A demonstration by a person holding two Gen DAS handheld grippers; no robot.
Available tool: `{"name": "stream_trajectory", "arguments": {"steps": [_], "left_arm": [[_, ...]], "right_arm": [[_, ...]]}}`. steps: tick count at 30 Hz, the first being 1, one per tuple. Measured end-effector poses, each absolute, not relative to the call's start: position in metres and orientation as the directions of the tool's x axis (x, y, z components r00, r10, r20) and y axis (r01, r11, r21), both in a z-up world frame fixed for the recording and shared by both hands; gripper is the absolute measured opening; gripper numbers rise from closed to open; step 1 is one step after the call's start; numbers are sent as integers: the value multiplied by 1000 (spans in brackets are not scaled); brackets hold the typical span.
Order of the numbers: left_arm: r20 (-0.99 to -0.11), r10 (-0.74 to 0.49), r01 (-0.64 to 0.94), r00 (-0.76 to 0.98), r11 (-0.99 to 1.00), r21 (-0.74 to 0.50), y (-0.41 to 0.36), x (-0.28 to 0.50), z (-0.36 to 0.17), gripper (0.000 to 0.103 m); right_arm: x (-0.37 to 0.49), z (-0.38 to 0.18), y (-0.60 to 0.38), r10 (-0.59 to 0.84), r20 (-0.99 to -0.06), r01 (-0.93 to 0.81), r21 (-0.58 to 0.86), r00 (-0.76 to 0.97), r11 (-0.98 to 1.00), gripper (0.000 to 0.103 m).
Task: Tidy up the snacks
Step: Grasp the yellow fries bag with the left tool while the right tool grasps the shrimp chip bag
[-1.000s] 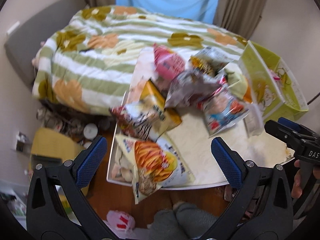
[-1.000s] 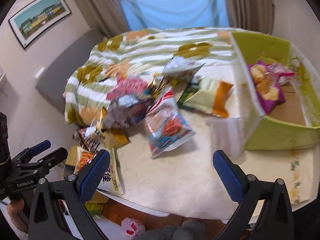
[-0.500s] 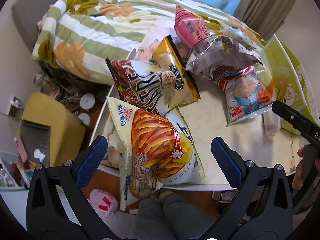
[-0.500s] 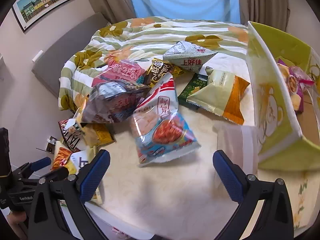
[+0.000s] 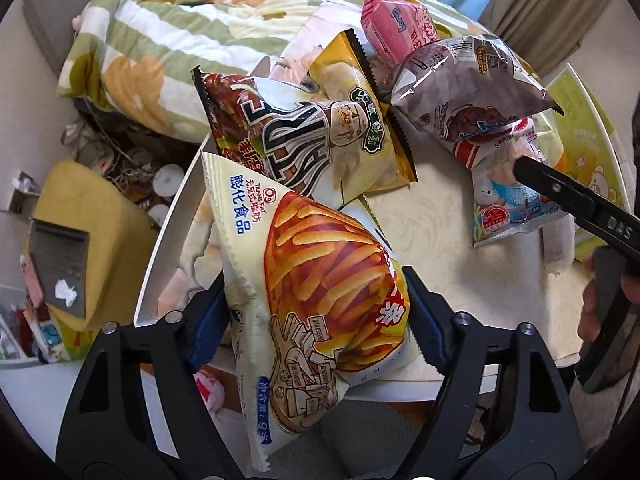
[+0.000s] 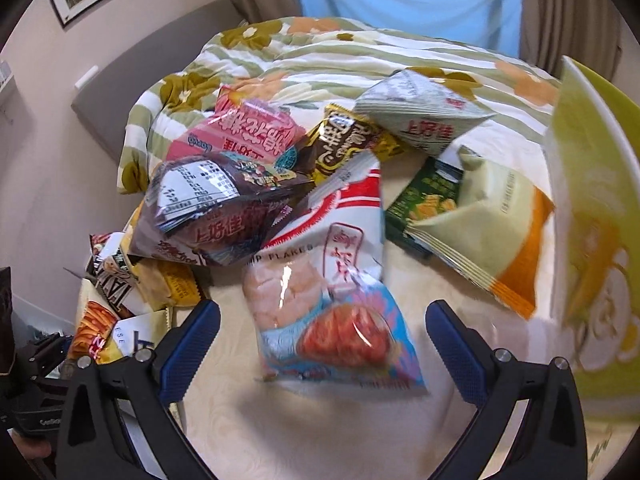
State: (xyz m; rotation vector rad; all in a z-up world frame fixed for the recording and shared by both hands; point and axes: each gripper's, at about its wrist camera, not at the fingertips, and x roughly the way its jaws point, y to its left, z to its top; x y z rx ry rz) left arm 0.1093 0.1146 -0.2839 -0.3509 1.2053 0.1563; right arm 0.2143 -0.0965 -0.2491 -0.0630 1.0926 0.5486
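Cream-and-orange foil marks the stick-snack bag point(image 5: 320, 280) in the left wrist view, lying at the near-left edge of the white round table point(image 5: 436, 216) and overhanging its rim. The left gripper point(image 5: 316, 320) has just been closing its jaws; both blue pads point(image 5: 206, 330) now press the bag's 2 sides, so the bag is clamped between them. Just beyond it lies a yellow-and-brown chip bag point(image 5: 320, 136), then a pink bag point(image 5: 394, 28) and a dark purple bag point(image 5: 468, 92). The right gripper's black finger point(image 5: 572, 200) reaches in from the right, over a blue-and-red shrimp-flake bag point(image 5: 508, 200).

Right wrist view: the right gripper point(image 6: 322, 344) stands wide, its 2 blue pads point(image 6: 190, 346) on either side of the shrimp-flake bag point(image 6: 332, 304), which lies flat on the table point(image 6: 360, 432) between them, not touched by either pad. The dark purple bag point(image 6: 216, 216) overlaps its far-left corner. A pale green-and-orange bag point(image 6: 488, 232) lies to the right, beside the blurred yellow-green box point(image 6: 592, 200). The stick-snack bag point(image 6: 94, 336) shows at the far left.
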Motion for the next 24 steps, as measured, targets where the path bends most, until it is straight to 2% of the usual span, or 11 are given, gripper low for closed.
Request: {"name": "stream_trajectory", "arguments": {"steps": [11, 13, 14, 17, 21, 24], "left_arm": [[-929, -104, -297, 356, 930, -218, 121, 110, -285, 62], [-928, -110, -291, 355, 931, -222, 119, 110, -284, 62], [-928, -114, -289, 356, 930, -226, 118, 110, -284, 62], [-925, -123, -284, 359, 930, -234, 117, 110, -281, 61], [-918, -136, -274, 371, 929, -248, 115, 106, -275, 61], [-912, -141, -264, 384, 930, -255, 114, 104, -269, 61]], "right_arm": [[231, -268, -76, 382, -870, -491, 197, 312, 849, 101], [231, -270, -75, 378, -873, -493, 193, 309, 848, 91], [231, -271, -74, 374, -876, -494, 189, 306, 849, 81], [229, -272, -76, 371, -877, -490, 190, 305, 851, 77], [225, -269, -84, 361, -878, -470, 186, 315, 863, 66], [219, -264, -93, 350, -878, -453, 179, 326, 873, 63]]}}
